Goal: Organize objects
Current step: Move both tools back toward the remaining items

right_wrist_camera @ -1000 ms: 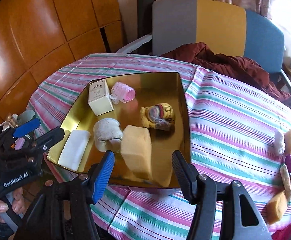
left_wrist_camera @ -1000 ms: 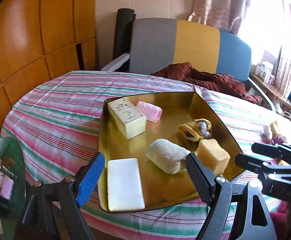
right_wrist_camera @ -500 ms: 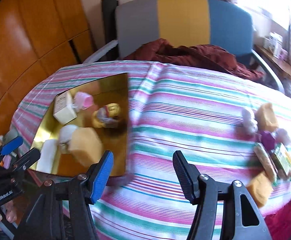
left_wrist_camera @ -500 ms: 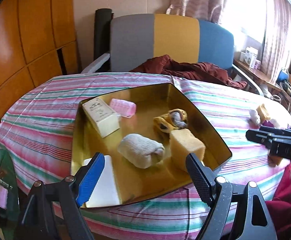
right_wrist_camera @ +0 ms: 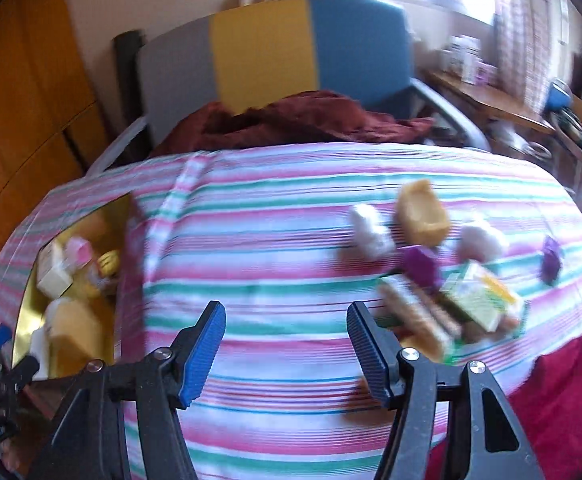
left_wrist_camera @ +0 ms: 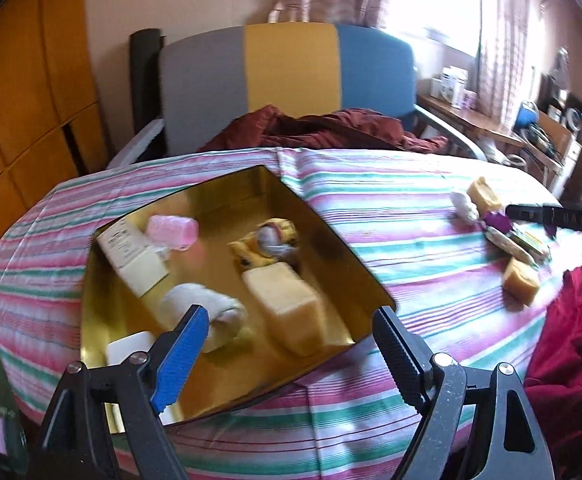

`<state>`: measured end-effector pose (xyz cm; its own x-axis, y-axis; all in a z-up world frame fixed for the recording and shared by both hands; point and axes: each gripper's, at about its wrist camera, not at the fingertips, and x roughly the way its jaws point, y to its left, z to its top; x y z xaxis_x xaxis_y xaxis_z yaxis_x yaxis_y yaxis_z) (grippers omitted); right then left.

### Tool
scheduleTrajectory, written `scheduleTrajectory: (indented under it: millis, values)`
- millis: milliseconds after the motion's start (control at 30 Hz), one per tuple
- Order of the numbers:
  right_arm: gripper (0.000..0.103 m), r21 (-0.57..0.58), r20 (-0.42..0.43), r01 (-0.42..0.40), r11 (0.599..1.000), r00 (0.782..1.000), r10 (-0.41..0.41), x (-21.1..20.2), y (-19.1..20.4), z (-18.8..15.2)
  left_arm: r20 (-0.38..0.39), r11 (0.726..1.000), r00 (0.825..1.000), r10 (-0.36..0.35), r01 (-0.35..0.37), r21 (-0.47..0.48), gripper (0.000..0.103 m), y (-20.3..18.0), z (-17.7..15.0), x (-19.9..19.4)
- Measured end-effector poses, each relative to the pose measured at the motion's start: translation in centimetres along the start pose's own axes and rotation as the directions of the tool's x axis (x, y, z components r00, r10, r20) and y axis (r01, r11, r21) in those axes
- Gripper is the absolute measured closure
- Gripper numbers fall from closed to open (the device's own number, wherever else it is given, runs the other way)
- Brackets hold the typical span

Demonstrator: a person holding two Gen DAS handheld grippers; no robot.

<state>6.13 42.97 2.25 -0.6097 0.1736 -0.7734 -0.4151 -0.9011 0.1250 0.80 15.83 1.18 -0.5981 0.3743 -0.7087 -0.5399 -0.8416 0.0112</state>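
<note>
The right gripper (right_wrist_camera: 285, 334) hangs over bare striped tablecloth (right_wrist_camera: 275, 248), its jaws spread with nothing between them; by the recording they are widening slightly. Just past its right finger, partly blurred, lies a cluster of loose objects: a green-and-yellow packet (right_wrist_camera: 481, 298), a long brownish bar (right_wrist_camera: 415, 314), a purple piece (right_wrist_camera: 421, 266), a white lump (right_wrist_camera: 369, 230), a tan sponge-like block (right_wrist_camera: 423, 212), a second pale lump (right_wrist_camera: 483, 240) and another purple piece (right_wrist_camera: 551, 260) set apart further right. At the far left of that view sits the gold tray (right_wrist_camera: 25, 314), with the left gripper's tips before it.

The left gripper (left_wrist_camera: 287, 346) hovers at the near edge of the gold tray (left_wrist_camera: 355, 256), jaws wide apart and empty. Inside the tray rest a yellow sponge block (left_wrist_camera: 287, 304), a rolled white cloth (left_wrist_camera: 207, 312), a cream box (left_wrist_camera: 133, 258), a pink roller (left_wrist_camera: 173, 232), a yellow-and-grey bundle (left_wrist_camera: 269, 240) and a white bar (left_wrist_camera: 131, 346) partly hidden by the blue finger. To the right on the cloth lies the loose cluster, with the right gripper's black finger (left_wrist_camera: 551, 216) above it.

Beyond the table stands a grey, yellow and blue chair (left_wrist_camera: 291, 68) holding a dark red garment (left_wrist_camera: 323, 128).
</note>
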Motion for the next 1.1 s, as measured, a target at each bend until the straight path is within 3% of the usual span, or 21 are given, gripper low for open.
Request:
scheduleTrajectory:
  millis: [200,400,667,867,1100]
  values:
    - [0.038,0.191,0.052,0.102,0.976,0.992,-0.113,-1.6,-7.8,1.6,-0.02,0.995,0.998,-0.064,0.066,0.073,0.016,-3.4,0.6,1.1]
    - [0.038,0.414,0.052,0.167,0.895,0.977,-0.206,-1.7,-15.5,0.7,-0.05,0.978,0.99,-0.129,0.135,0.156,0.016,-7.4,1.5,2.9]
    - [0.037,0.615,0.039,0.089,0.783,0.989,-0.143,-1.0,-20.4,-1.7,-0.11,0.924,0.964,-0.242,0.263,0.276,0.016,-14.5,2.7,5.8]
    - [0.037,0.633,0.042,0.047,0.773,0.995,-0.095,-0.5,-20.3,-1.8,-0.151,0.857,0.929,-0.337,0.369,0.36,0.016,-20.1,3.6,7.3]
    - [0.037,0.624,0.035,0.014,0.781,0.998,-0.046,0.2,-20.2,-1.7,-0.22,0.785,0.895,-0.387,0.445,0.431,0.016,-25.7,3.9,9.4]
